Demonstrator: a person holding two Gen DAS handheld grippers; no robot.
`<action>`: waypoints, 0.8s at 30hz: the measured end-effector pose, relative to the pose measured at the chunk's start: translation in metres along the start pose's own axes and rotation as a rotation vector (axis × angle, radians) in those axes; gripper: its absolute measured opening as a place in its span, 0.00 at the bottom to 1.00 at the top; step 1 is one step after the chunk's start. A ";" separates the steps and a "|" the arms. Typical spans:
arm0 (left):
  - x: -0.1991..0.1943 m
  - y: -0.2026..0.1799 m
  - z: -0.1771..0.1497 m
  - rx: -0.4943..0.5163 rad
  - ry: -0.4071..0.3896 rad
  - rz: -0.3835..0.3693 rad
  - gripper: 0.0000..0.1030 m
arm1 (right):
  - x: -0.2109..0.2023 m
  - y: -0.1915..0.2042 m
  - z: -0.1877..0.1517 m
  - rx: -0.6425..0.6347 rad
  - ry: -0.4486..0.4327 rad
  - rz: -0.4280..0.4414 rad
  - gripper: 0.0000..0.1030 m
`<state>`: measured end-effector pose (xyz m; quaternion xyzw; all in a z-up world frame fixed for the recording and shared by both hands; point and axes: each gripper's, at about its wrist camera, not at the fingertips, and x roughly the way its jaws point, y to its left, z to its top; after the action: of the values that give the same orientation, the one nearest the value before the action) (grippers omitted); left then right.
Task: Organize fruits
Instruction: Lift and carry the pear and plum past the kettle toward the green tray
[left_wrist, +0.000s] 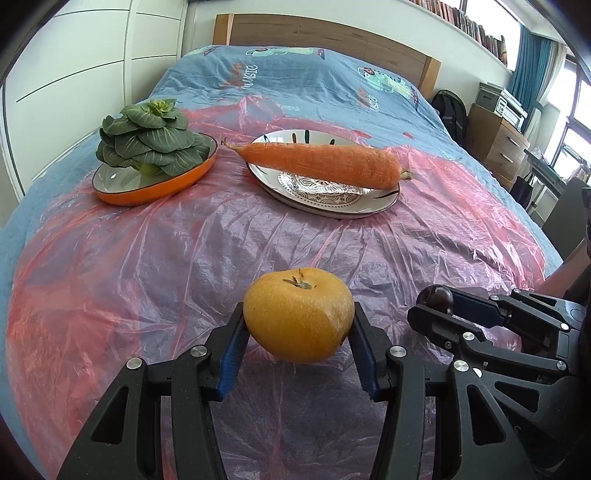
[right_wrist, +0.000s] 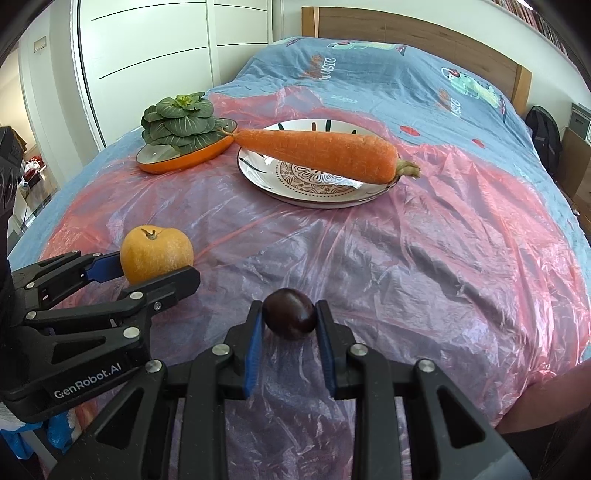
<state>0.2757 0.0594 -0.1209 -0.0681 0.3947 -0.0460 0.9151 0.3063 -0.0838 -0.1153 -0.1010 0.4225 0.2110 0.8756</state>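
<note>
Both grippers are loaded at this moment. The left gripper (left_wrist: 298, 334) pinches a yellow-orange round fruit (left_wrist: 297, 315), apparently an Asian pear, its blue pads pressed against the fruit's two sides with the stem end facing up. The right gripper (right_wrist: 289, 320) squeezes a small dark plum-like fruit (right_wrist: 290, 313) between its pads. Both fruits sit just over the pink plastic sheet (left_wrist: 207, 266) spread across the blue quilt (left_wrist: 295, 81); whether they rest on it or are lifted just clear I cannot tell. Farther back, a large carrot (left_wrist: 325, 160) lies across a patterned white plate (left_wrist: 325, 201), overhanging its rim at both ends, and a head of leafy greens (left_wrist: 147, 142) stands in an orange oval dish (left_wrist: 155, 186) beside it. So the sorting looks part done: the two vegetables each occupy a dish, while the two fruits are grasped but not yet placed, and no empty container for them shows in either view. As for writing, "GenRobot.AI" is printed in white on the side of the left gripper as seen from the right wrist, and the quilt carries cartoon prints with a word that seems to read "MUSIC" (left_wrist: 246, 70).
</note>
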 end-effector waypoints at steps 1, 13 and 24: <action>-0.003 -0.002 0.001 0.006 -0.006 0.001 0.45 | -0.003 0.000 -0.001 0.000 -0.001 -0.001 0.48; -0.039 -0.017 0.008 0.063 -0.078 0.053 0.45 | -0.058 -0.004 -0.036 0.034 0.004 -0.032 0.48; -0.078 -0.086 -0.022 0.205 -0.097 0.006 0.45 | -0.133 -0.030 -0.112 0.125 0.025 -0.067 0.48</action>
<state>0.2037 -0.0162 -0.0659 0.0249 0.3435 -0.0801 0.9354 0.1681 -0.1879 -0.0807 -0.0631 0.4421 0.1534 0.8815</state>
